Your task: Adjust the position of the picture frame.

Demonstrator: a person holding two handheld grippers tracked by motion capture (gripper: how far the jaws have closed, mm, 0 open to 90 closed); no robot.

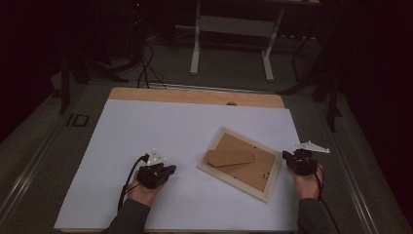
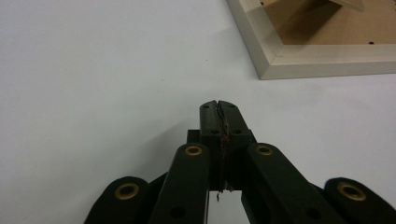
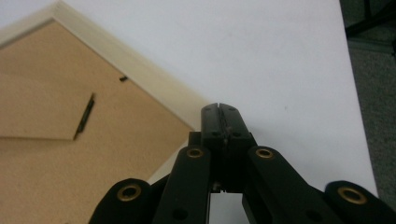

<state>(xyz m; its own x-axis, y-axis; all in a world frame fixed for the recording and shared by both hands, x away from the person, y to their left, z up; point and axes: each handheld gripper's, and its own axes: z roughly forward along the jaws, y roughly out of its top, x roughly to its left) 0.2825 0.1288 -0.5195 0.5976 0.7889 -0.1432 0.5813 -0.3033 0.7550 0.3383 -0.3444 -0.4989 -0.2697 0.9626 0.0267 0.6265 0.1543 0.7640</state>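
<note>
Frame (image 1: pixel 240 164) lies face down on the white sheet (image 1: pixel 160 131), right of its middle and toward the near edge, with the brown backing board (image 1: pixel 248 168) up inside the pale wooden border. Its long axis runs on a slant, from the far left corner toward the near right corner in the high view, so no side sits square to the sheet's edges. A fold-out stand (image 1: pixel 230 152) rests on the backing, its pointed end aimed to the near left; the dim light makes its hinge and the small clips along the border hard to make out. The glass side is hidden against the sheet. In the left gripper view the frame (image 2: pixel 322 58) is cut off at the top edge and only one corner shows; in the right gripper view the frame (image 3: pixel 93 140) runs off the left side, with a dark slot in the stand. The right gripper (image 1: pixel 294 157) sits just beside the frame's right corner, jaws pressed together with nothing between them. The left gripper (image 1: pixel 165 170) rests on the sheet near the frame's left side, apart from it, jaws likewise closed and empty. Beyond the sheet a strip of the wooden table (image 1: pixel 195 95) shows, and the room behind is dark.
</note>
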